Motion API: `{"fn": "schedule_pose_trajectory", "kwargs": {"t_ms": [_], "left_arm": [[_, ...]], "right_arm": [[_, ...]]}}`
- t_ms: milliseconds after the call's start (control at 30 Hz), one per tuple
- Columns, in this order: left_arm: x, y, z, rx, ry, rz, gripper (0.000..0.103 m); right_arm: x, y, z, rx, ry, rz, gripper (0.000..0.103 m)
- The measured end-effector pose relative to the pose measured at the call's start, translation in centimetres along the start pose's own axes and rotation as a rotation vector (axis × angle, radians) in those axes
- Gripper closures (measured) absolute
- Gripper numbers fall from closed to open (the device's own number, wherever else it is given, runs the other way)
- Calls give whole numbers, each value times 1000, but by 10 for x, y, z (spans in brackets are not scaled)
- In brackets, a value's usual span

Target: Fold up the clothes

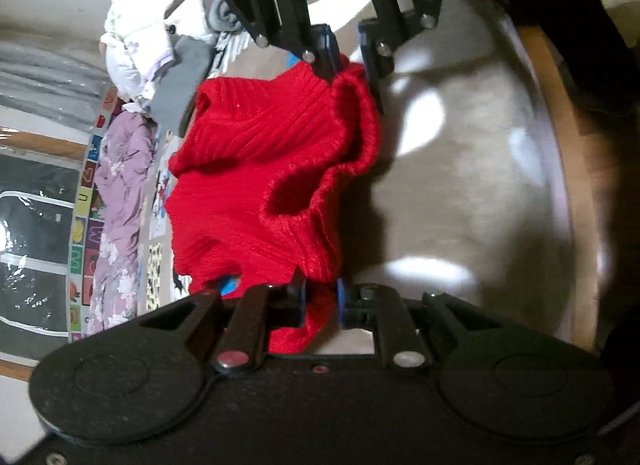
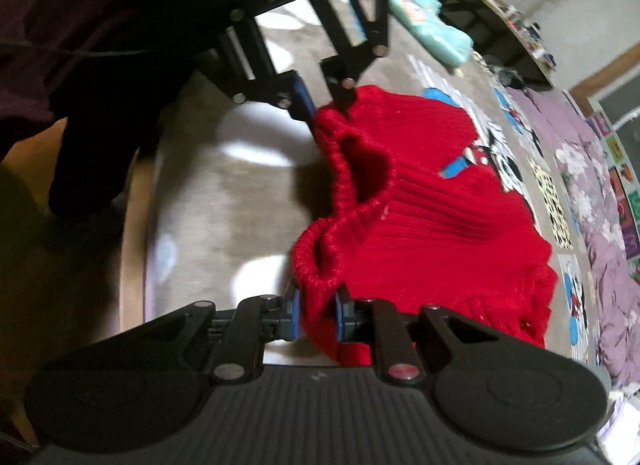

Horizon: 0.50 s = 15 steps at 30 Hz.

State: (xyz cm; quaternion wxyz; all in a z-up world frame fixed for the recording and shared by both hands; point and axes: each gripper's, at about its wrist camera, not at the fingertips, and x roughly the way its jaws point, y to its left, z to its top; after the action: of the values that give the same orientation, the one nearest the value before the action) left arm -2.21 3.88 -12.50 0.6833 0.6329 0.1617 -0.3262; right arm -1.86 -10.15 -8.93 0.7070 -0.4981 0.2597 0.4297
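A red ribbed knit garment point(image 1: 256, 185) hangs bunched between both grippers above a grey bed sheet; it also fills the right wrist view point(image 2: 432, 225). My left gripper point(image 1: 320, 299) is shut on one edge of its ribbed hem. My right gripper point(image 2: 316, 317) is shut on the other edge. Each gripper shows in the other's view: the right one point(image 1: 346, 49) at the top of the left wrist view, the left one point(image 2: 326, 99) at the top of the right wrist view. The hem opening sags between them.
A grey sheet with cartoon prints point(image 2: 224, 201) covers the bed. A purple floral cloth point(image 1: 120, 201) and a pile of mixed clothes point(image 1: 148, 25) lie at the far side. A turquoise item point(image 2: 432, 25) and a dark cluttered table point(image 2: 504, 25) stand beyond. The bed's wooden edge point(image 1: 560, 137) runs alongside.
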Motion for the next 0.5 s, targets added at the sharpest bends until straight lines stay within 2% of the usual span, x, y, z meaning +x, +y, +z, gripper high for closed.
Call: {"fn": "schedule_pose_trajectory", "kwargs": {"t_ms": [33, 100, 133, 167, 233, 267, 333, 367, 433, 500], "left_arm": [[1, -4, 1, 9, 11, -5, 91], [4, -11, 3, 17, 42, -36, 85], [5, -14, 4, 14, 60, -90, 83], [5, -17, 4, 27, 65, -92, 83], [4, -17, 4, 41, 80, -101, 82], [2, -12, 4, 28, 86, -121, 78], [-6, 3, 2, -34, 77, -161, 64], [-9, 11, 0, -67, 71, -180, 53], [-17, 27, -2, -139, 46, -174, 51], [-23, 44, -5, -220, 26, -157, 51]], "right_arm": [[1, 4, 1, -4, 6, 1, 85], [4, 11, 0, -16, 23, -14, 83], [5, 15, 0, -28, 33, -14, 75], [5, 18, -1, -41, 37, -3, 61], [-2, 23, -1, -47, 15, 19, 50], [-7, 22, -2, -33, 0, 35, 49], [-21, 14, -2, 11, -34, 43, 47], [-28, 9, -2, 35, -51, 38, 45], [-40, -11, -4, 112, -91, -1, 39], [-52, -39, -9, 248, -156, -35, 37]]}}
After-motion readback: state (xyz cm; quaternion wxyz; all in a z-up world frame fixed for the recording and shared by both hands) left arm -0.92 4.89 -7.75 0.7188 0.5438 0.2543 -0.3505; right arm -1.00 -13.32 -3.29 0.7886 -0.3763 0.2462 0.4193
